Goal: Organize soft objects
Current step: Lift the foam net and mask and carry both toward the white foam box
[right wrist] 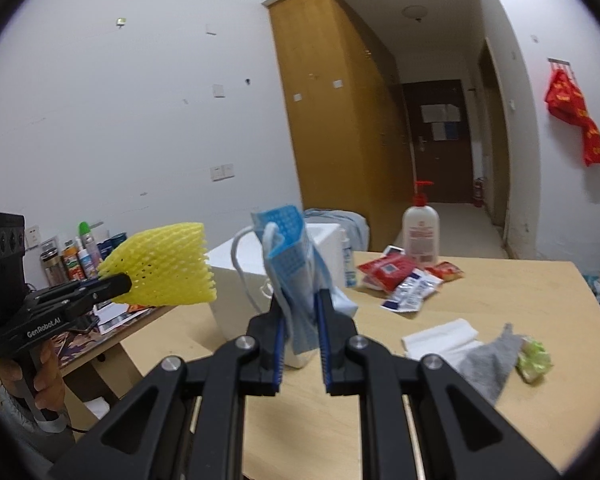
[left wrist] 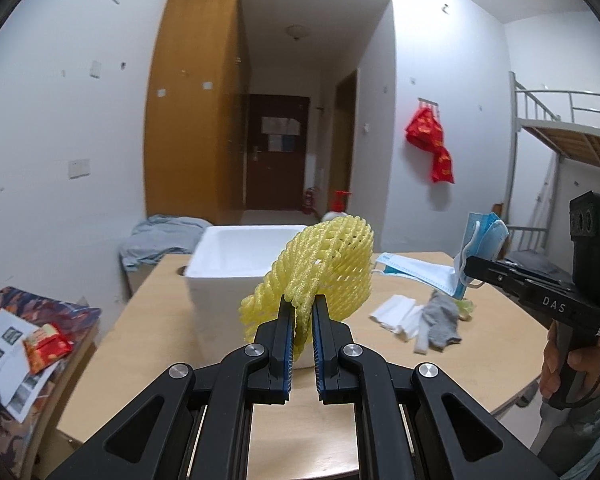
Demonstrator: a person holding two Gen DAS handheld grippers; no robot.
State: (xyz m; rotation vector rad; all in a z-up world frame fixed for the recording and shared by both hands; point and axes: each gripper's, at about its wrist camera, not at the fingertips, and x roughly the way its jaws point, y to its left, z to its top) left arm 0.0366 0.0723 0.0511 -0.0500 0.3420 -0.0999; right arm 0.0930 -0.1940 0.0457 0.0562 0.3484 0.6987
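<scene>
A white foam box [left wrist: 236,264] sits on a pale wooden table [left wrist: 380,360], and both grippers hold their loads in the air in front of it. The left gripper [left wrist: 303,304] has its jaws nearly closed, pinching the lower edge of a yellow foam net [left wrist: 324,268] raised just in front of the box's near wall. The right gripper [right wrist: 300,304] is also clamped almost shut, on a bunch of blue face masks [right wrist: 290,252] held up to the right of the box, ear loops dangling. Still lying on the table to the right of the box are another mask [left wrist: 416,270], a white folded tissue [left wrist: 396,312], a grey sock [left wrist: 440,320] and a small green scrap [right wrist: 534,358]. To do this well, each load probably needs carrying fully over the box's open top before letting go, with the loops clear of the rim.
</scene>
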